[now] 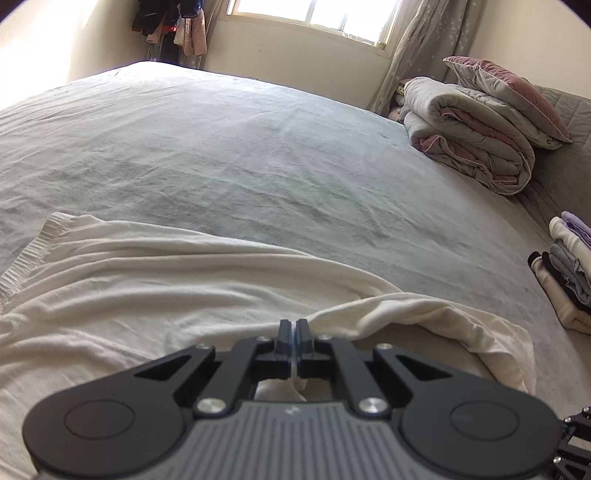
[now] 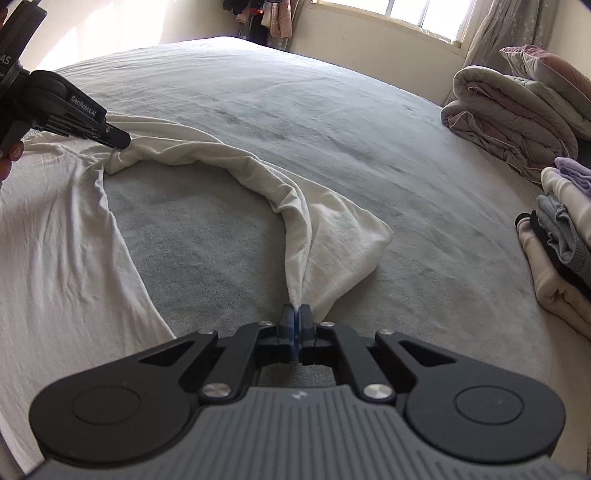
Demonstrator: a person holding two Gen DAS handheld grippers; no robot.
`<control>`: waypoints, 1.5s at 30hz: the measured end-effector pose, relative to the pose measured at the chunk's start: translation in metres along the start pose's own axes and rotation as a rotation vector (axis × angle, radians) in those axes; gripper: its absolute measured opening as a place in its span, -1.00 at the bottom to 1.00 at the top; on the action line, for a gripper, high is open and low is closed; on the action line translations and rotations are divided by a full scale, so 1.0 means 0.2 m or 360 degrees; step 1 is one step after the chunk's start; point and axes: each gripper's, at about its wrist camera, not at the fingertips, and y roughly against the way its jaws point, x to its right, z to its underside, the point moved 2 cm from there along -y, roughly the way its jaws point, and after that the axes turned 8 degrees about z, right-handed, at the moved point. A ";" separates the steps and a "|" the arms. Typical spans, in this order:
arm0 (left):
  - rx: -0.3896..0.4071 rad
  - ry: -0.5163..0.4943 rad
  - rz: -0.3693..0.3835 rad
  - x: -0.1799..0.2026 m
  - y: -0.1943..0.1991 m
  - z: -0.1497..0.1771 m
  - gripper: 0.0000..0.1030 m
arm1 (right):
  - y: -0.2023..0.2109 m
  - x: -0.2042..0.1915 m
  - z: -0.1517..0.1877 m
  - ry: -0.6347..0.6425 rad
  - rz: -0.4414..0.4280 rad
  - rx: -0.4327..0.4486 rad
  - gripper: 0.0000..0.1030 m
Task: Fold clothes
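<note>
A cream white garment (image 1: 155, 295) lies spread and wrinkled on the grey bed sheet (image 1: 221, 147). My left gripper (image 1: 293, 326) is shut on a fold of it, with cloth bunched between the fingers. In the right wrist view the same garment (image 2: 55, 240) covers the left side, and a twisted sleeve-like strip (image 2: 295, 206) arcs across the sheet (image 2: 295, 110). My right gripper (image 2: 295, 314) is shut on the end of that strip. The left gripper (image 2: 118, 142) shows at the upper left, pinching the strip's other end, held by a person's hand (image 2: 11, 155).
A rolled grey and pink quilt (image 1: 476, 133) with a pillow (image 1: 517, 92) sits at the bed's far right. A stack of folded clothes (image 2: 557, 236) lies at the right edge. Hanging clothes (image 1: 173, 26) fill the far corner beside a window (image 1: 314, 14) and curtain (image 1: 424, 44).
</note>
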 end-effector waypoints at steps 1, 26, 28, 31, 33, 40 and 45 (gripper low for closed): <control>-0.0006 -0.0001 0.0006 0.00 0.00 0.00 -0.97 | 0.01 0.02 -0.01 -0.0042 -0.0028 -0.0009 -0.84; -0.0104 -0.0015 0.0117 0.02 -0.04 0.02 -0.97 | -0.33 0.43 -0.22 -0.0753 -0.0190 -0.0119 -0.87; -0.0105 -0.0010 0.0121 0.02 -0.04 0.02 -0.97 | -0.31 0.42 -0.25 -0.0705 -0.0157 -0.0080 -0.93; -0.0088 0.0000 0.0141 0.02 -0.03 0.01 -0.97 | -0.27 0.44 -0.32 -0.0653 -0.0079 0.0005 -0.95; -0.0066 0.0011 0.0163 0.02 -0.02 0.00 -0.98 | -0.25 0.46 -0.37 -0.0628 -0.0017 0.0057 -0.95; -0.0041 0.0002 0.0237 0.04 -0.01 -0.01 -0.98 | -0.18 0.57 -0.53 -0.0576 0.0190 0.0274 -0.95; -0.0055 -0.0018 0.0241 0.06 -0.01 -0.01 -0.98 | -0.09 0.56 -0.44 -0.0536 0.0198 0.0311 -0.95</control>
